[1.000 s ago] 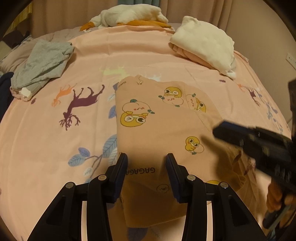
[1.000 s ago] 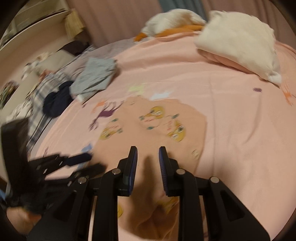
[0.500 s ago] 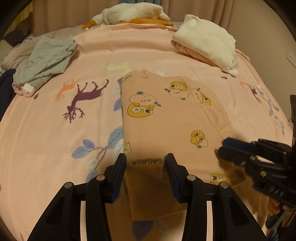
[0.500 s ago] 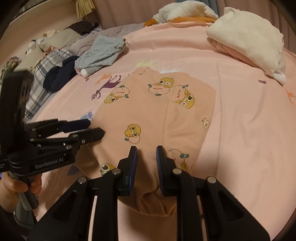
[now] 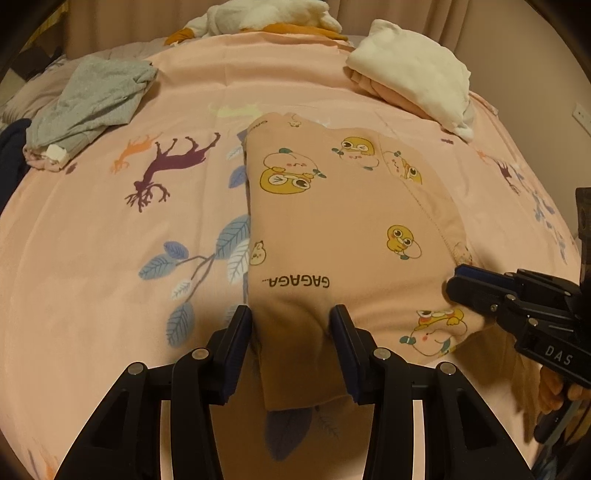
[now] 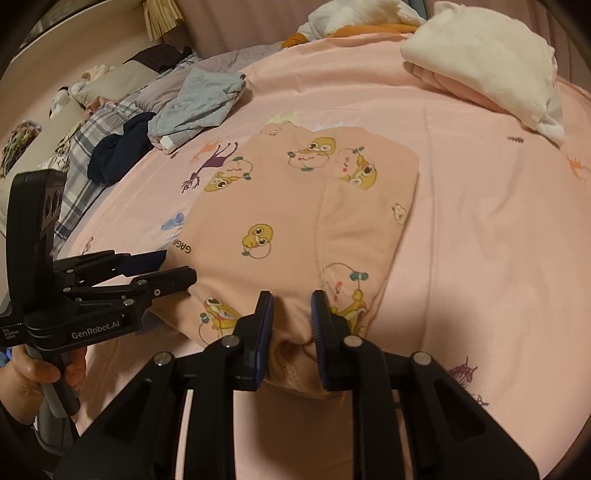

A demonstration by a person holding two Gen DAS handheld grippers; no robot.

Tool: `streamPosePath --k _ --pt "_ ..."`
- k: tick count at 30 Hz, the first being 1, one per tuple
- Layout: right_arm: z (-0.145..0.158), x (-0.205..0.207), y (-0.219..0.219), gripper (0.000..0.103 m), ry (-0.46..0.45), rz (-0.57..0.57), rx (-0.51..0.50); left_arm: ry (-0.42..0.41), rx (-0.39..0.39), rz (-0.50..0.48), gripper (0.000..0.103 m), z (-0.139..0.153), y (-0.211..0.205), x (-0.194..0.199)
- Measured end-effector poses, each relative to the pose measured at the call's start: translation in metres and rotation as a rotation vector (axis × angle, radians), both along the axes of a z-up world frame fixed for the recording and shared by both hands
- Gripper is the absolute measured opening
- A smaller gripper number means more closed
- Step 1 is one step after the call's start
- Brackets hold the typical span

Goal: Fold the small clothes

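Note:
A small peach garment [image 5: 343, 221] with yellow cartoon prints and the word GAGAGA lies spread on the pink bed sheet [image 5: 110, 229]; it also shows in the right wrist view [image 6: 295, 221]. My left gripper [image 5: 290, 328] is open, its jaws on either side of the garment's near left edge. My right gripper [image 6: 291, 317] is open with a narrower gap, its jaws around bunched fabric at the near right hem. Each gripper shows in the other's view, the right one [image 5: 517, 306] and the left one [image 6: 110, 280].
A folded white and pink pile [image 5: 413, 77] lies at the far right. A grey garment [image 5: 88, 103] and a dark blue one [image 6: 118, 151] lie at the far left. White and orange clothes [image 5: 266, 18] are heaped at the back. A plaid blanket [image 6: 81, 147] lies at the left.
Both grippers have come down to the garment's near edge. The garment has been laid flatter on the sheet, and the right gripper's jaws have opened slightly.

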State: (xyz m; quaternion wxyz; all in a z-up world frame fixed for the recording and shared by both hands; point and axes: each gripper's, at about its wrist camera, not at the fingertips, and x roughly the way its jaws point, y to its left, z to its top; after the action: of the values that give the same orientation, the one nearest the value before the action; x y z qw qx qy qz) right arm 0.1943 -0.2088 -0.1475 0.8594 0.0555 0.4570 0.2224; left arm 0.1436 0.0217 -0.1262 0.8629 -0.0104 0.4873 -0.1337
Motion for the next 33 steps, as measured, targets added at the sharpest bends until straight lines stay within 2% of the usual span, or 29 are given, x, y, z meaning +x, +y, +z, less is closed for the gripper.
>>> streamPosePath --k 8,14,20,26,29,33 --pt "-0.001 0.0 -0.003 0.016 0.014 -0.004 0.024 0.001 -0.004 -0.001 0.043 -0.001 0.001 -0.002" --pt "0.002 -0.001 -0.007 0.021 0.032 -0.021 0.077 0.004 -0.011 0.001 0.046 -0.001 0.005 -0.002" --pt "0.001 -0.001 -0.005 0.024 0.032 -0.026 0.079 0.004 -0.014 -0.005 0.046 -0.002 0.006 -0.003" --pt "-0.001 -0.002 -0.001 0.014 0.014 -0.019 0.016 0.006 -0.017 -0.007 0.046 -0.002 0.007 -0.004" --pt "-0.002 0.0 -0.005 0.005 0.012 -0.032 0.001 0.005 -0.019 -0.005 0.046 -0.002 0.008 -0.005" --pt "-0.005 0.003 -0.013 0.003 0.036 -0.048 0.041 0.012 -0.013 0.001 0.046 -0.005 0.011 -0.005"
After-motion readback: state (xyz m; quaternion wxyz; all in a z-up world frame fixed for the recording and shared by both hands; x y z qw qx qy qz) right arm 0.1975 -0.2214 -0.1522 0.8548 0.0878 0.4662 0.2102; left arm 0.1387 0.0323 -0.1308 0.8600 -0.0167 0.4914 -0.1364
